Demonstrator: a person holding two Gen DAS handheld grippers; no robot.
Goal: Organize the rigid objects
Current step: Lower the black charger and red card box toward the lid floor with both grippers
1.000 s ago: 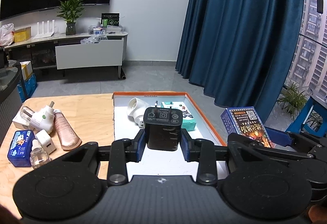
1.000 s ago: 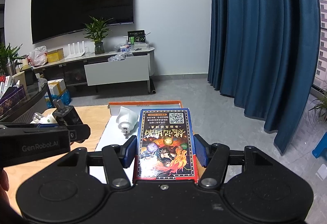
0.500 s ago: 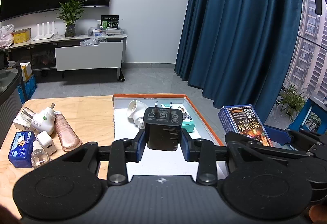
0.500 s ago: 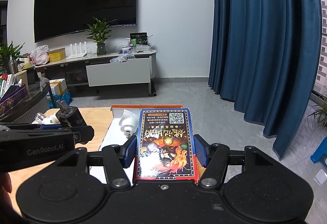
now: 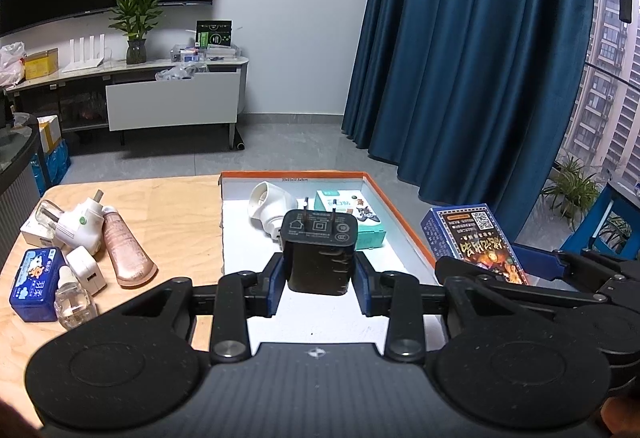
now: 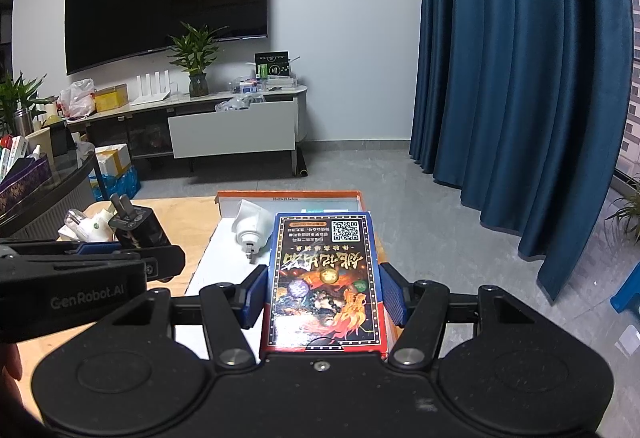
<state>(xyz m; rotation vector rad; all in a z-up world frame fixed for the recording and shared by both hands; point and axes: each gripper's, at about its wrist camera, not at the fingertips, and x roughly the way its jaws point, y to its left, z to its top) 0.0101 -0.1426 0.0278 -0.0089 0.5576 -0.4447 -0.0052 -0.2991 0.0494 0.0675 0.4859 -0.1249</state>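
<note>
Up front in the left wrist view, the left gripper (image 5: 319,274) clamps a black charger (image 5: 319,251) between its blue pads, prongs pointing away, held above the near half of the white tray (image 5: 320,314) with the orange rim. Inside the tray, toward its far edge, a white plug-in device (image 5: 269,207) lies beside a teal box (image 5: 352,220). Off the tray's right edge, the blue card box (image 5: 474,241) sits in the right gripper (image 5: 500,270). On the wooden table's (image 5: 176,210) left side lie a pink tube (image 5: 126,253), a white plug (image 5: 78,228), a small white adapter (image 5: 86,270), a small bottle (image 5: 72,298) and a blue tin (image 5: 36,283). From the right wrist view, the right gripper (image 6: 323,296) grips the card box (image 6: 324,280) by its long sides, over the tray's (image 6: 288,195) right portion. To the left, the left gripper (image 6: 132,250) holds the charger (image 6: 138,224) over the table (image 6: 188,214).
</note>
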